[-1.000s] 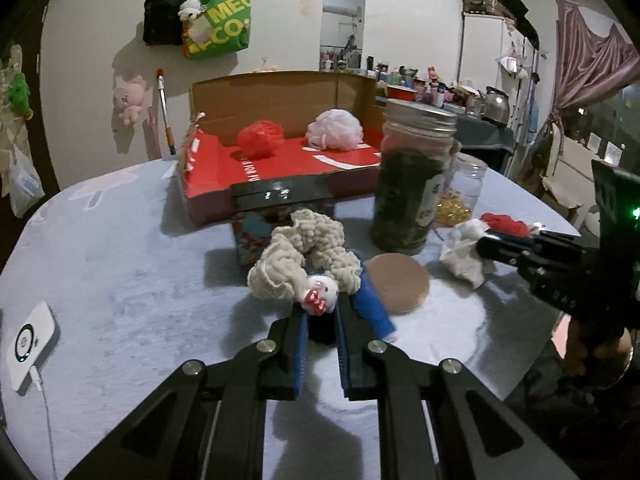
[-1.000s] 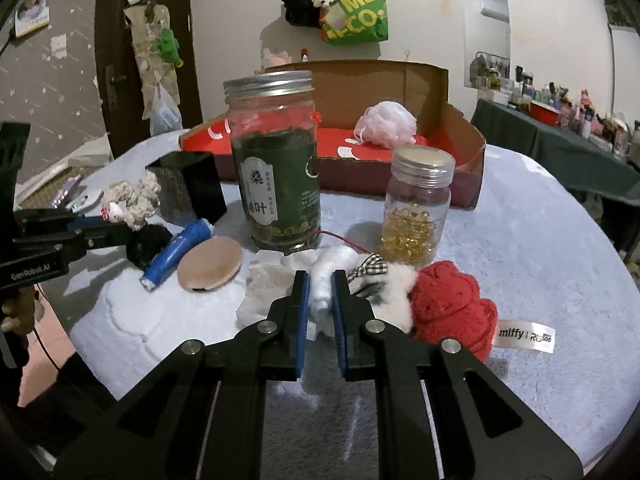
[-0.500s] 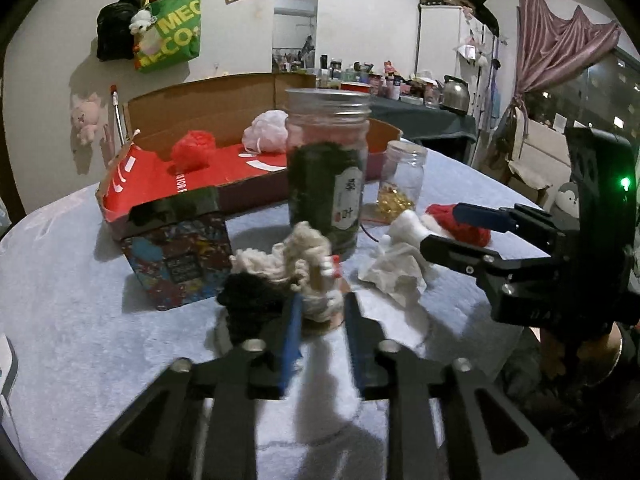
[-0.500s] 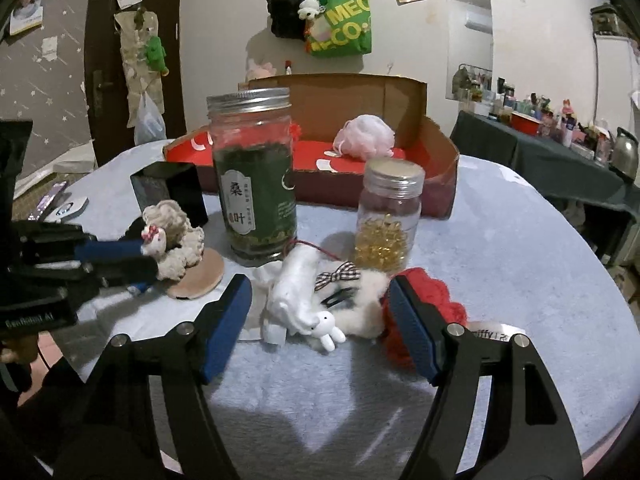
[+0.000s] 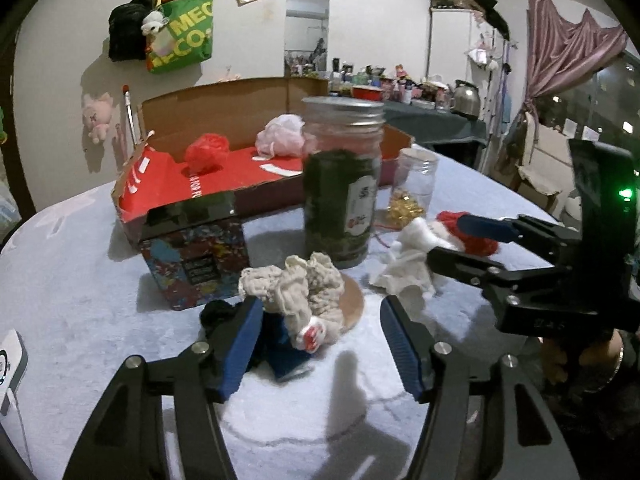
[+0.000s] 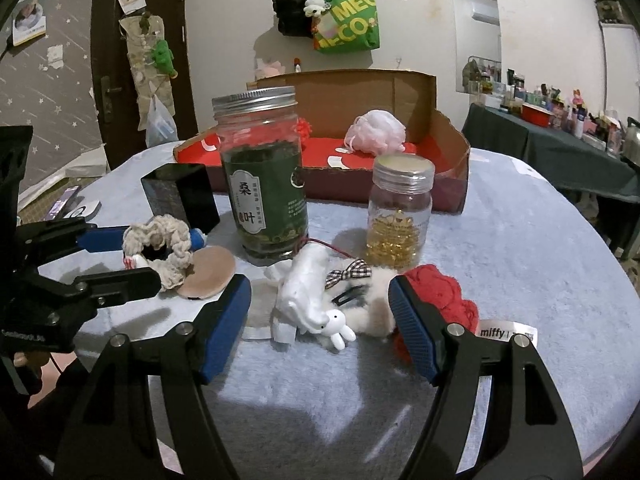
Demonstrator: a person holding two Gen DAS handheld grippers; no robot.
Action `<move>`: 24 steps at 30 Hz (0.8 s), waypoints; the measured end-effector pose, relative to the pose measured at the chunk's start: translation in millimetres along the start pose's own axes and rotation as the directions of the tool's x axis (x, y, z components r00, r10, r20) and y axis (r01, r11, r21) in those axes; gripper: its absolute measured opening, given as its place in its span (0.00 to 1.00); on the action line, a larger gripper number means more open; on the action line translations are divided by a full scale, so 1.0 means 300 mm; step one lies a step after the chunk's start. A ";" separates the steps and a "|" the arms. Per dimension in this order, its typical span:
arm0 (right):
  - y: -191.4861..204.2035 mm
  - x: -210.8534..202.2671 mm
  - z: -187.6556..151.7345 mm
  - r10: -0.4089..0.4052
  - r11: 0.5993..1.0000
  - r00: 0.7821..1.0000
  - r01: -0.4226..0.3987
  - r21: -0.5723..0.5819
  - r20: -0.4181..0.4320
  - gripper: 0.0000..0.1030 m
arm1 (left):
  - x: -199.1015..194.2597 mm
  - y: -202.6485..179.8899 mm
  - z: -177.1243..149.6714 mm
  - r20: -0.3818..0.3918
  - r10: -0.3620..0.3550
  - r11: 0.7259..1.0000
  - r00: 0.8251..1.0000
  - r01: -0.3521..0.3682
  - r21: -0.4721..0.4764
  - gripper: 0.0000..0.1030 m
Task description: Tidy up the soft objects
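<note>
From the left wrist, the left gripper (image 5: 320,334) reaches low and level over the table (image 5: 72,280), its blue-padded fingers (image 5: 240,344) spread wide and holding nothing. A cream knitted scrunchie (image 5: 296,288) lies between the fingertips, nearer the left finger, partly over a round tan pad (image 5: 352,300); a black soft item (image 5: 218,314) sits just beyond the left fingertip. Ahead stand a patterned box (image 5: 196,256) and a tall green jar (image 5: 340,184), with an open cardboard box (image 5: 224,160) behind them holding a red pouf (image 5: 206,152) and a pink pouf (image 5: 282,138). The right gripper (image 5: 448,240) comes in from the right, open around white plush.

From the right wrist, the right gripper (image 6: 320,316) also sits low, fingers wide apart and gripping nothing. Between them lies a white plush toy (image 6: 308,300) with a checked bow, and a red knitted item (image 6: 444,292) touches the outside of the right finger. Past the fingertips stand the green jar (image 6: 264,184) and a small jar of gold capsules (image 6: 400,220). A green tote bag (image 6: 348,20) hangs on the far wall, beside a dark door (image 6: 116,60).
</note>
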State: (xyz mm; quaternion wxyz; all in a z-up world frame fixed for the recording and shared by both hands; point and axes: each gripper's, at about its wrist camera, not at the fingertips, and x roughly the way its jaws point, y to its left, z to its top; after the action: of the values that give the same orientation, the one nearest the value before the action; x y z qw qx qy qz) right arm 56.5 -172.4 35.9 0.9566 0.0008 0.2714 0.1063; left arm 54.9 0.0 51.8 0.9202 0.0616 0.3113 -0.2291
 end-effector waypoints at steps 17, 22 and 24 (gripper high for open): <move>0.004 0.001 0.019 0.080 0.997 0.997 -0.080 -0.017 0.002 0.10 | 0.015 0.006 0.030 -0.001 -0.010 1.000 1.000 0.010 0.014 0.16; -0.012 -0.031 0.054 0.103 0.995 0.994 -0.103 0.006 0.025 0.10 | -0.005 -0.010 0.057 0.026 -0.022 1.000 0.999 0.022 0.022 0.16; -0.005 -0.037 0.061 0.100 0.995 0.995 -0.100 -0.007 0.030 0.10 | -0.004 -0.012 0.063 0.030 -0.024 0.999 0.999 0.023 0.023 0.16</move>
State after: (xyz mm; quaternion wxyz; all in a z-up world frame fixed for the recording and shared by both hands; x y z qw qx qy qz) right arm 57.2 -175.1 57.2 0.9540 0.0134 0.2564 0.1548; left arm 62.7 -7.5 67.8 0.9212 0.0648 0.2957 -0.2443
